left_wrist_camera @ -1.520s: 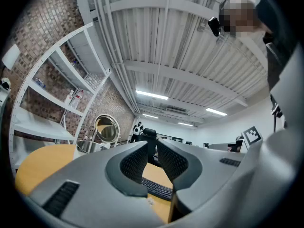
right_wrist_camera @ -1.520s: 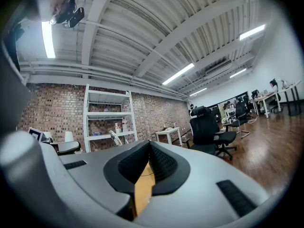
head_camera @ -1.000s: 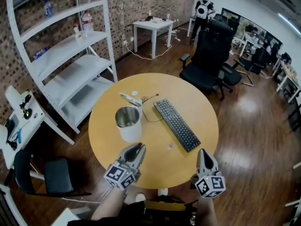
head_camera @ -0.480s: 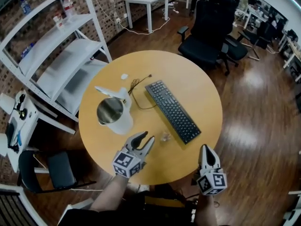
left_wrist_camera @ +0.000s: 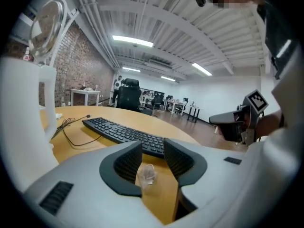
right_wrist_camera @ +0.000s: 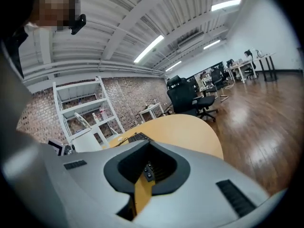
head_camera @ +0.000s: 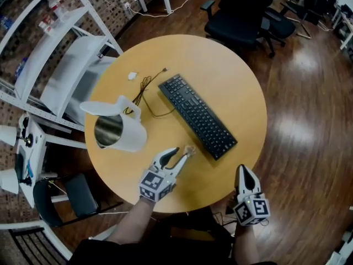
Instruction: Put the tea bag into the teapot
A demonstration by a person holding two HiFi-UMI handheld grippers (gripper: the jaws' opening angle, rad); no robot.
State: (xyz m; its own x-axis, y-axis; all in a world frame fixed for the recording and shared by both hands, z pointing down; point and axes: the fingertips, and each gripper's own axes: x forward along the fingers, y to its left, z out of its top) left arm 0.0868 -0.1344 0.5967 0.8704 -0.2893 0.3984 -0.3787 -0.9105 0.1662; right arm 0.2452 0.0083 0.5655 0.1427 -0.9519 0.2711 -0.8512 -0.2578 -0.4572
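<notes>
- Only 1 container here: the white teapot (head_camera: 118,131) sat at 9 o'clock on the round table (head_camera: 231,76) with its lid flipped up. All I could make out inside was shiny wall.
- 1 tea bag (head_camera: 191,149) lay flat on the tabletop around 5 o'clock, well apart from the pot.
- 1 black keyboard (head_camera: 197,116) ran across the middle.
- There were 2 grippers. The left gripper (head_camera: 185,152) had its jaws opening, with the bag sitting loose between them and not pinched. The right gripper (head_camera: 243,170) hung off the 4 o'clock edge, jaws closed tip to tip on nothing.
</notes>
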